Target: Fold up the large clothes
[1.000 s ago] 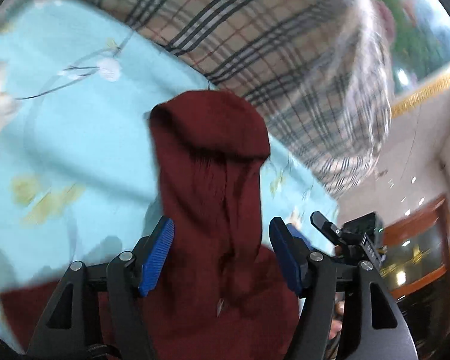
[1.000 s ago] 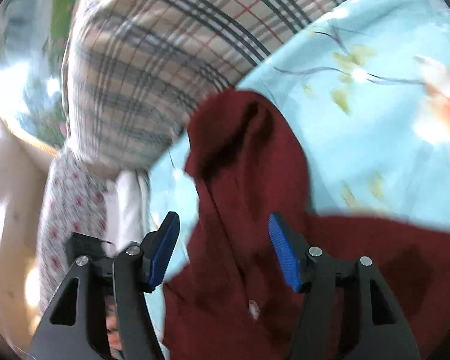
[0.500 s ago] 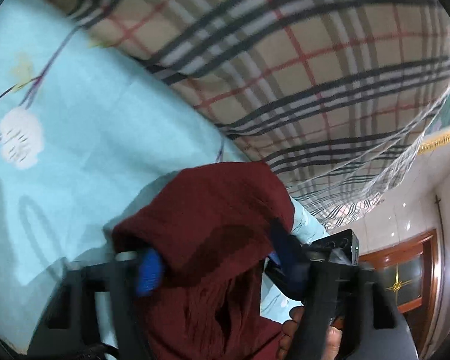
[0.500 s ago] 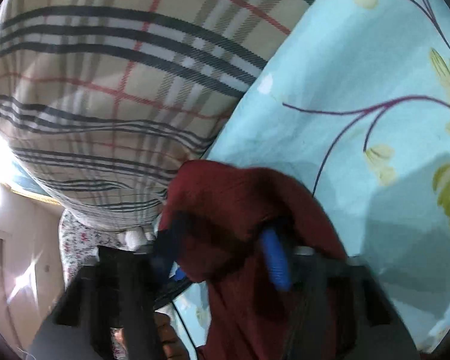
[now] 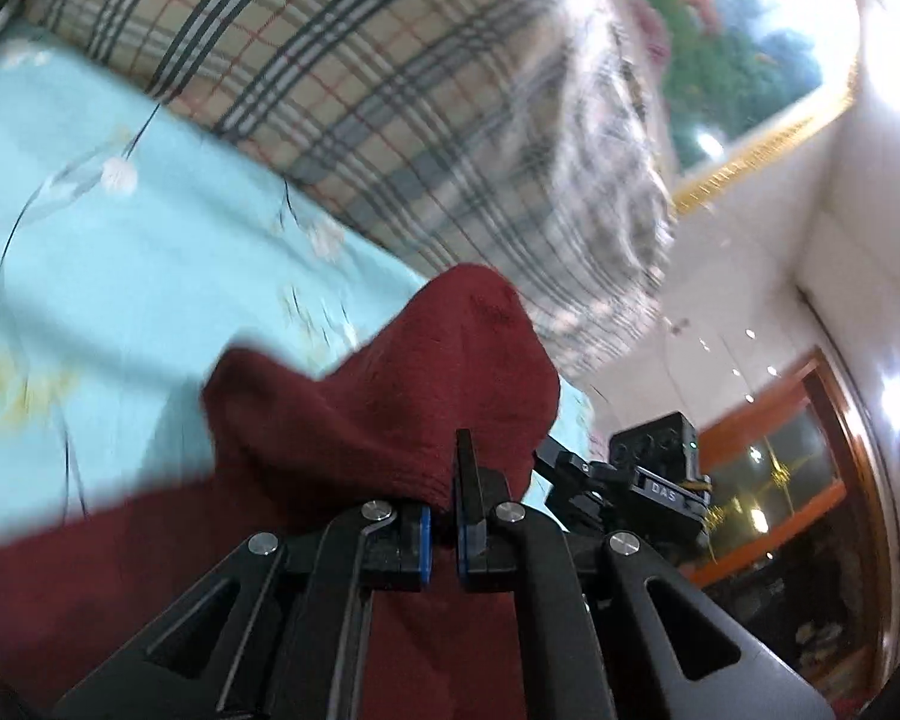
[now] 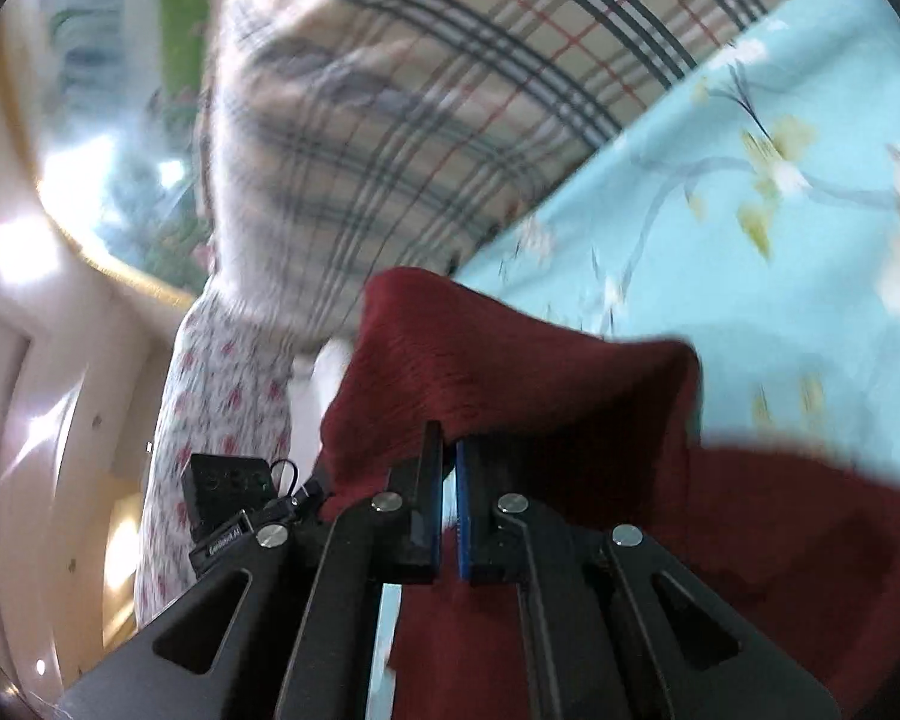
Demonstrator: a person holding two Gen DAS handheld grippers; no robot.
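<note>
A dark red knit garment (image 5: 390,408) lies on a light blue flowered bed sheet (image 5: 120,276). My left gripper (image 5: 443,516) is shut on a bunched edge of the garment, which rises in a peak just past the fingers. In the right wrist view the same garment (image 6: 510,372) is pinched by my right gripper (image 6: 447,510), also shut, with the cloth lifted off the sheet (image 6: 780,276). The rest of the garment hangs below and beside both grippers. The other gripper's body shows at the edge of each view.
A large plaid pillow or quilt (image 5: 390,102) lies along the far side of the bed, also in the right wrist view (image 6: 420,108). A red-patterned white cloth (image 6: 222,396) hangs at the bed's end. A framed picture (image 5: 738,42) and wooden door (image 5: 798,480) lie beyond.
Both grippers were open around the garment's raised ends a second ago. They have closed on the cloth and pulled back and up, lifting it off the sheet.
</note>
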